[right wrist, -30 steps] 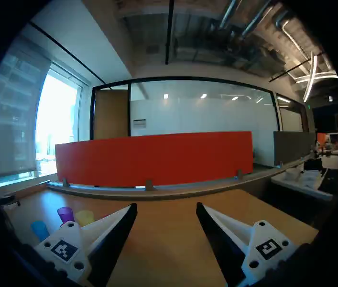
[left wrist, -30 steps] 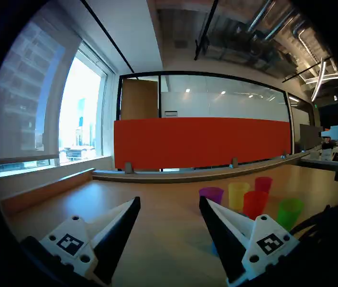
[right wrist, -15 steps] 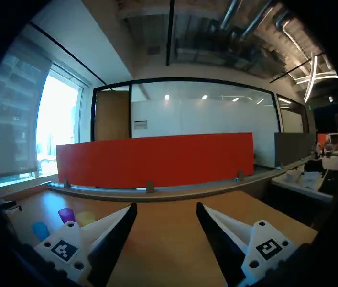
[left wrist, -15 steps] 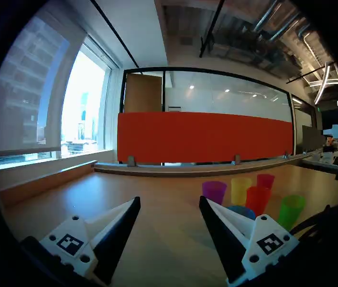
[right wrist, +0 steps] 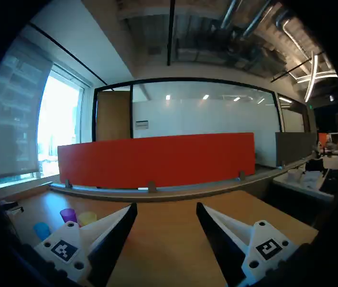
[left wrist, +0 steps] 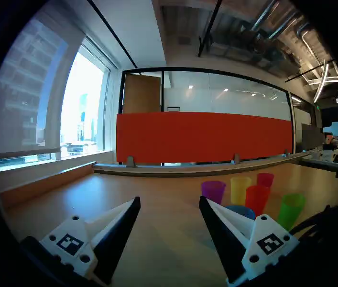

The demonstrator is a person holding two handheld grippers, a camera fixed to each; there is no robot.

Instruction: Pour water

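Wooden tabletop [left wrist: 97, 191] carries a cluster of coloured cups [left wrist: 256, 197]; left gripper [left wrist: 169, 198] and right gripper [right wrist: 166, 204] both gape wide, holding nothing.

Both views, apparently low over the table [left wrist: 169, 234], face one red partition [right wrist: 159, 158].

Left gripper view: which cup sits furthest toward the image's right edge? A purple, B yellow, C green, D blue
C: the green cup stands to the right of the orange-red cup and of every other cup in the cluster.
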